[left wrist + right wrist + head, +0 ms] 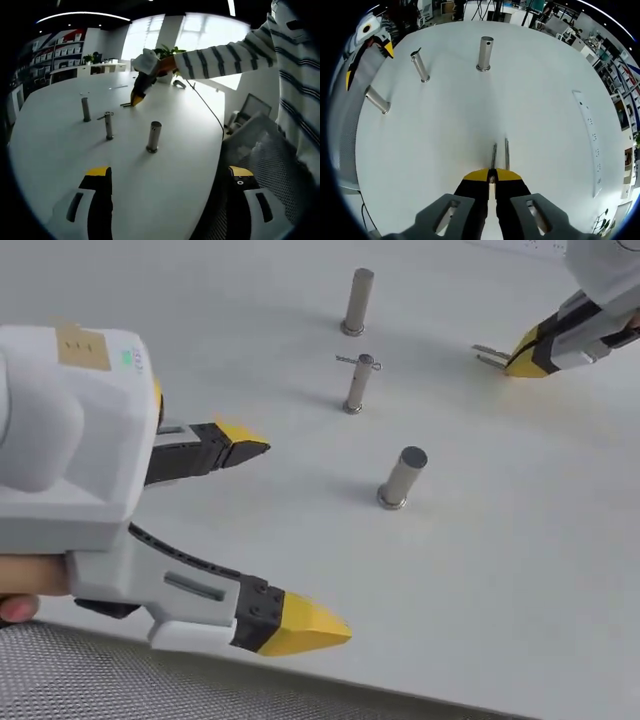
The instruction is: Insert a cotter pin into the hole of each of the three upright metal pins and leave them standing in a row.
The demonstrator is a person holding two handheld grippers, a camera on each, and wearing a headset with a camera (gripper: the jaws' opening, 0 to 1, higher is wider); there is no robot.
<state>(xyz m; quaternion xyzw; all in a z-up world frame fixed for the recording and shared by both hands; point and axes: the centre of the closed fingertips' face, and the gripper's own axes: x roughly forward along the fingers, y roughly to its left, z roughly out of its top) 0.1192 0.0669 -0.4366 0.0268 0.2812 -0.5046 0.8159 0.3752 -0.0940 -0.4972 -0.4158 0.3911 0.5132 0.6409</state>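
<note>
Three upright metal pins stand in a row on the white table (500, 540): the far pin (357, 302), the middle pin (359, 383) and the near pin (402, 478). A cotter pin (360, 362) sits through the top of the middle pin. My left gripper (290, 535) is open and holds nothing, to the left of the near pin. My right gripper (512, 364) hangs to the right of the row, shut on a second cotter pin (488, 355). In the right gripper view that cotter pin (500, 154) sticks forward from the closed tips of my right gripper (491, 175).
A grey mesh surface (100, 680) lies below the table's near edge. A white power strip (587, 130) lies on the table's right side in the right gripper view. A cable (200, 97) runs across the far part of the table. A striped sleeve (240, 50) reaches over it.
</note>
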